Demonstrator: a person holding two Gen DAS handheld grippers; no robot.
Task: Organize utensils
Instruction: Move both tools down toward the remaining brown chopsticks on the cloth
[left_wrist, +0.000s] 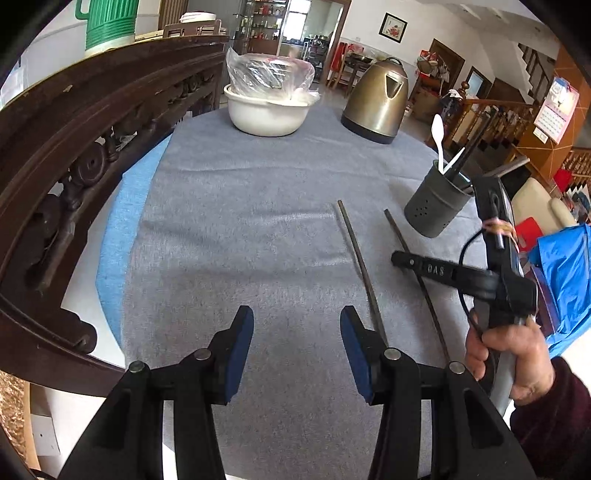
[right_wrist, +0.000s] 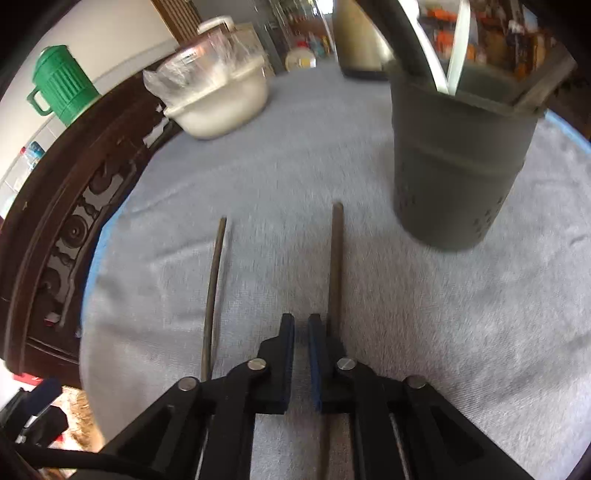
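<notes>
Worktop (left_wrist: 258, 229) under a grey cloth, seen from both wrist views, with the things on it listed from largest to smallest. One white bowl (left_wrist: 267, 114) holding a plastic bag, and one metal kettle (left_wrist: 376, 101), stand at the far end. One dark perforated utensil holder (left_wrist: 436, 208) stands at the right, already carrying a white plastic spoon (left_wrist: 437, 136) and a few dark sticks whose number cannot be read. Two dark chopsticks lie loose on the cloth near the holder, apart and roughly parallel: the left chopstick (left_wrist: 360, 266) and the right chopstick (left_wrist: 413, 258).

Two hand-held grippers are present. Left hand-held gripper (left_wrist: 297, 349): jaws spread, nothing between them, hanging above bare cloth just left of the left chopstick. Right hand-held gripper (right_wrist: 301, 354): pads almost pressed together, empty, with the right chopstick (right_wrist: 336, 258) running beside and beneath its right finger, not between the pads.

Risks, as judged: the nearly closed jaws would have to reopen before a pick, or they may only push the thin stick along the cloth or roll it towards its neighbour. A pinch off-centre could let the chopstick swing and strike the holder, which appears light enough to tip.
</notes>
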